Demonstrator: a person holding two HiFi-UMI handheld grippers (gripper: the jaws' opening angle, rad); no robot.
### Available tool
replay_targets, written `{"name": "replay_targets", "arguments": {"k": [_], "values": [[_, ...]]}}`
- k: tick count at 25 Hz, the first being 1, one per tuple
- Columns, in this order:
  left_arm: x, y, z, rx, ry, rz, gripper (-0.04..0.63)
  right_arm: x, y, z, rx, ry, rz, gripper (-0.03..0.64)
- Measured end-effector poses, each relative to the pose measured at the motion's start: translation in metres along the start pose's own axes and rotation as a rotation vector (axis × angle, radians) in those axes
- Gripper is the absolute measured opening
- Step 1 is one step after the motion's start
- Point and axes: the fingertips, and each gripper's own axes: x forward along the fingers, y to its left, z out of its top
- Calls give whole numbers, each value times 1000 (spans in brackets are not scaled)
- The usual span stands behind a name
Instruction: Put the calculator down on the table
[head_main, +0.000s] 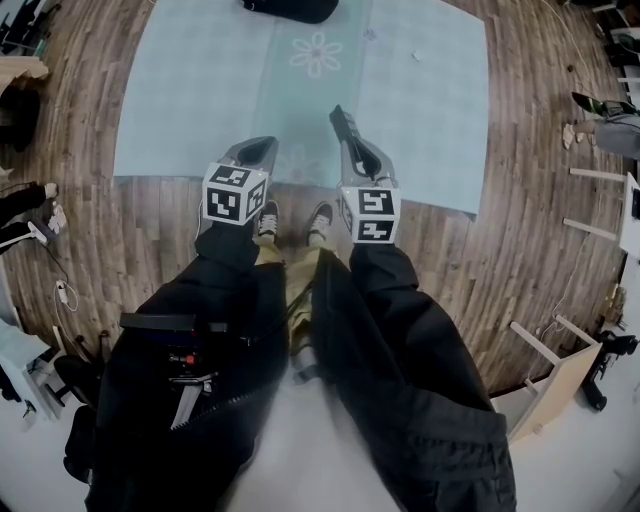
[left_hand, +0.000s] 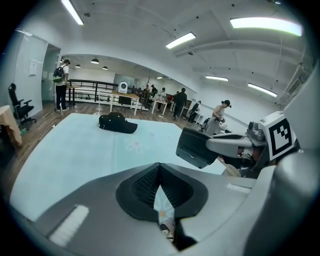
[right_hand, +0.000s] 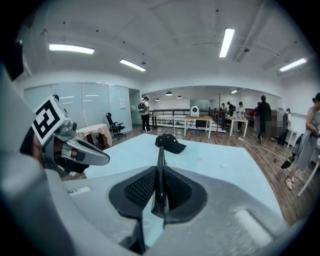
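The calculator (right_hand: 160, 152) is a thin dark slab, seen edge-on and standing upright between the pads of my right gripper (right_hand: 160, 175), which is shut on it. In the head view it sticks out ahead of the right gripper (head_main: 352, 142) as a dark tip, the calculator (head_main: 338, 117), over a pale blue mat. In the left gripper view its flat back, the calculator (left_hand: 196, 146), shows at the right. My left gripper (left_hand: 160, 167) is shut with nothing in it and hangs level beside the right one, left gripper (head_main: 262, 152).
A pale blue mat (head_main: 200, 90) with a flower print lies on the wooden floor (head_main: 480, 260). A black cap (right_hand: 170, 143) rests at its far end. The person's shoes (head_main: 292, 222) stand at the mat's near edge. White tables (right_hand: 197, 120) and several people are far behind.
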Motion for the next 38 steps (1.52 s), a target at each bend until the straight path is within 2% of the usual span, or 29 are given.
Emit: {"name": "replay_targets", "arguments": {"k": [4, 7, 12, 18, 25, 38], "values": [[6, 2, -13, -11, 34, -3, 2, 18, 0, -21, -85, 60, -6, 44], [9, 9, -13, -12, 28, 14, 2, 37, 1, -37, -146, 95, -2, 44], [18, 17, -22, -20, 54, 19, 2, 59, 2, -61, -199, 158, 6, 44], [24, 24, -30, -37, 83, 19, 2, 74, 12, -81, -194, 208, 24, 44], [21, 35, -38, -58, 100, 25, 2, 76, 39, -101, -213, 236, 83, 46], [11, 47, -67, -84, 141, 41, 2, 85, 64, -144, -213, 308, 172, 94]]}}
